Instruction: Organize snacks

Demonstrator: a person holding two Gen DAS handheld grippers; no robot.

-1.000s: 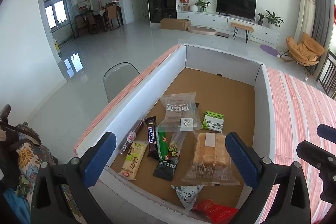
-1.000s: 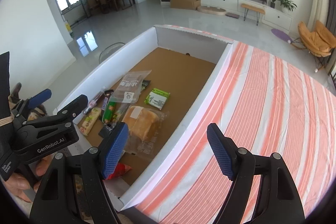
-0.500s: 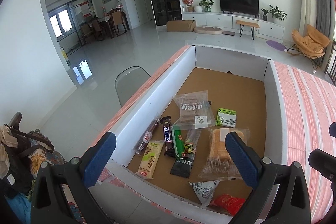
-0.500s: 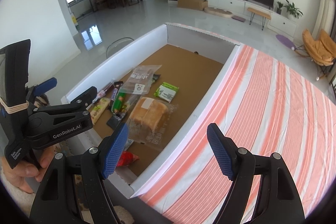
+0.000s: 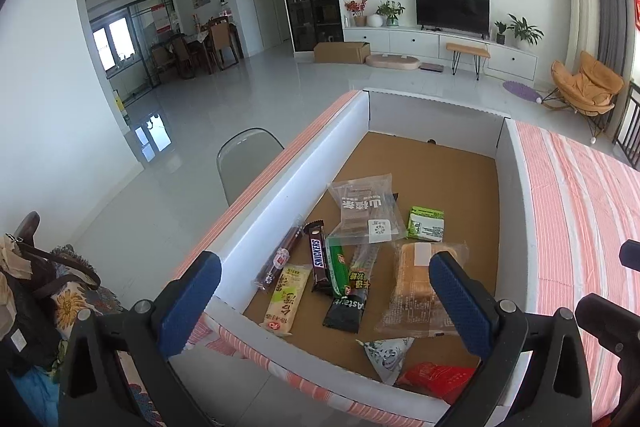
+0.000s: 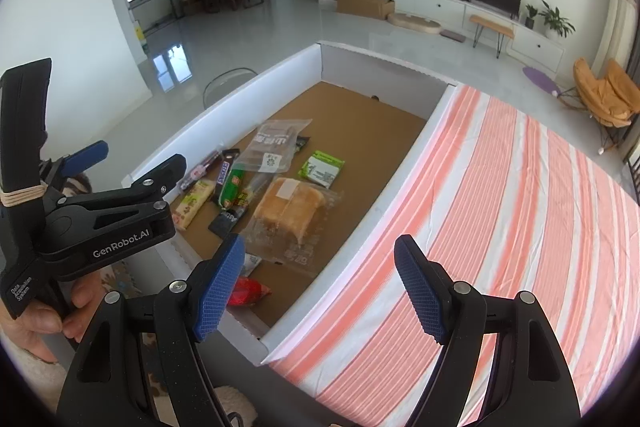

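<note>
Several wrapped snacks lie in a white-walled box (image 5: 280, 195) with a brown cardboard floor: a bagged bread loaf (image 5: 416, 283), a Snickers bar (image 5: 318, 259), a clear bag (image 5: 366, 211), a green packet (image 5: 426, 225), a sausage stick (image 5: 280, 259) and a red pack (image 5: 436, 377). My left gripper (image 5: 323, 267) hangs open above the box's near end, holding nothing. My right gripper (image 6: 318, 251) is open and empty over the box's right wall (image 6: 360, 239), with the bread loaf (image 6: 290, 205) ahead of it. A hand holds the left gripper (image 6: 136, 157) at the left of the right wrist view.
A table with a red-and-white striped cloth (image 6: 500, 207) spreads to the right of the box. A grey chair (image 5: 244, 163) stands beside the box's left wall. A patterned bag (image 5: 60, 291) sits at the near left. Beyond is a tiled living-room floor.
The right wrist view has drifted slightly, so the box sits further right and the left gripper higher in it. Both grippers' jaws stay as wide as before. No snack has moved.
</note>
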